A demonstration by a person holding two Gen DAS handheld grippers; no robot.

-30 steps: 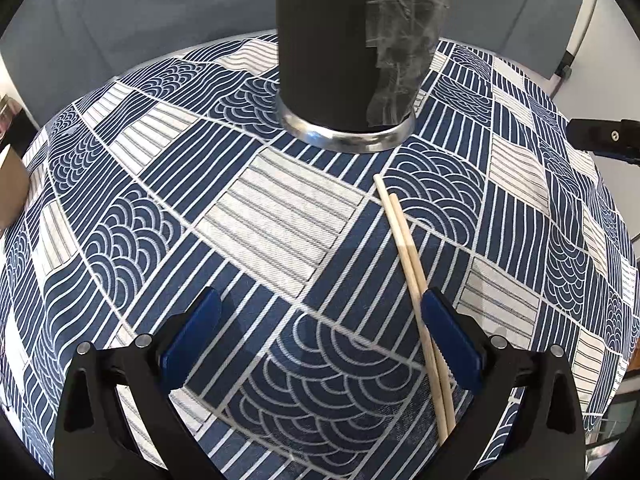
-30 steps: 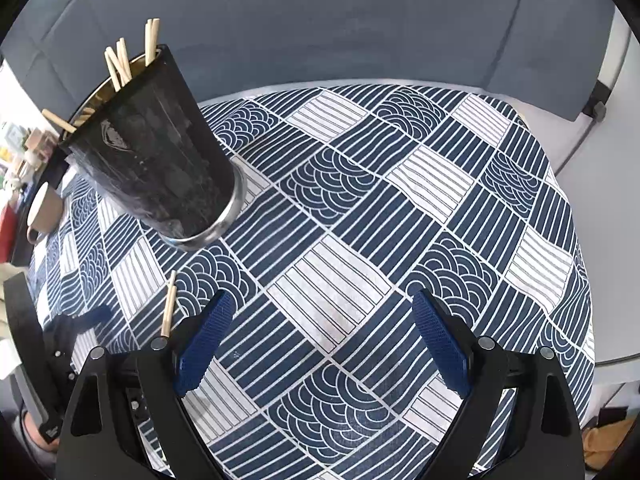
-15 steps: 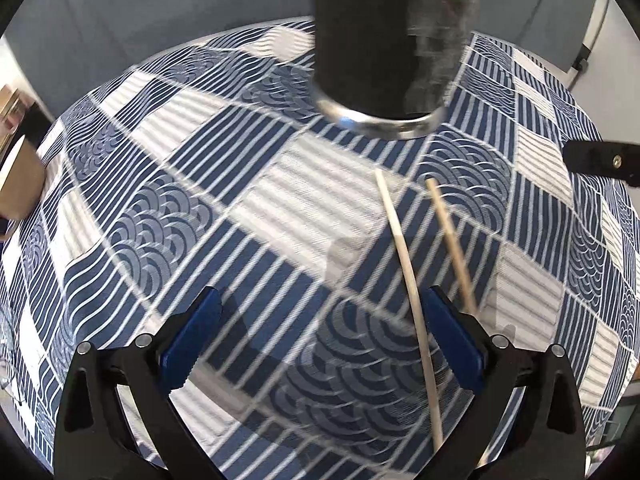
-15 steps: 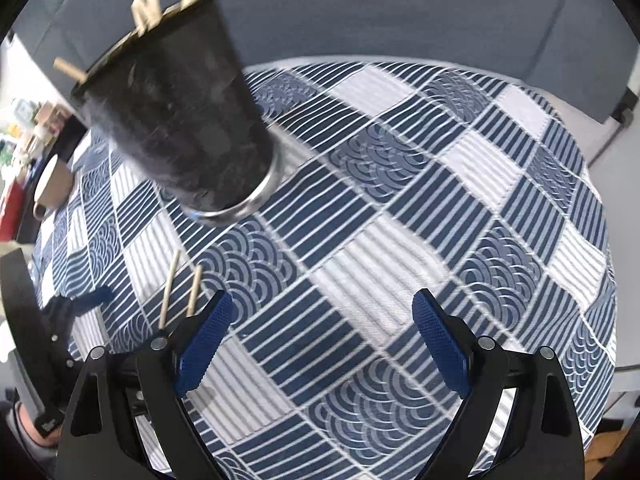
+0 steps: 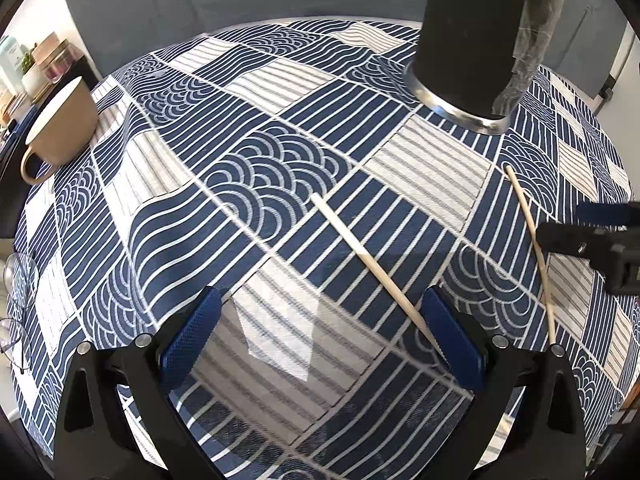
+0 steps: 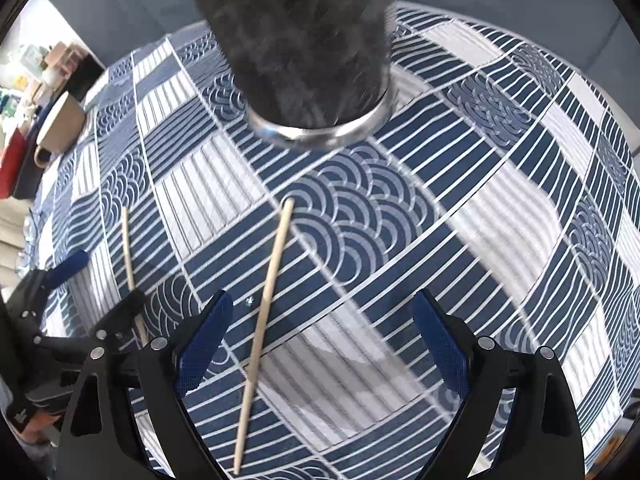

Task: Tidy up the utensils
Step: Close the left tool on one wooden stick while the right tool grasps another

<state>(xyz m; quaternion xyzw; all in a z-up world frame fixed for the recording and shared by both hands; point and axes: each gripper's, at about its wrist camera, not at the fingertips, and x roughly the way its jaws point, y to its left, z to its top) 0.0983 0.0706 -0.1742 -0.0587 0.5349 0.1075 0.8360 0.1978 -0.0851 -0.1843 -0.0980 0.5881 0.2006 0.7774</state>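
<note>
1. Both sets of jaws stand wide apart with nothing between the blue pads: the left gripper (image 5: 320, 336) and the right gripper (image 6: 322, 340) each hang low over the patterned tablecloth (image 5: 248, 168), aimed forward and down at it.
2. Two loose chopsticks lie flat on the cloth, well apart. In the left wrist view the near chopstick (image 5: 372, 264) runs from centre toward 5 o'clock, ending just beside the right-hand pad; the far chopstick (image 5: 534, 240) lies at 3 o'clock, partly crossed by the other gripper.
3. In the right wrist view that far chopstick (image 6: 266, 324) runs between the open pads, close to the left-hand one, and the other stick (image 6: 130, 256) sits at 9 o'clock, under the left gripper's finger.
4. A black holder (image 5: 476, 36) with a metal base ring stands on the cloth at 1 o'clock in the left view, and at 12 o'clock in the right view, blurred.
5. Only the left view shows clearly the tan mug (image 5: 60, 124) at 10 o'clock and eyeglasses (image 5: 16, 312) at the 8 o'clock edge.
6. No writing is readable on anything.
</note>
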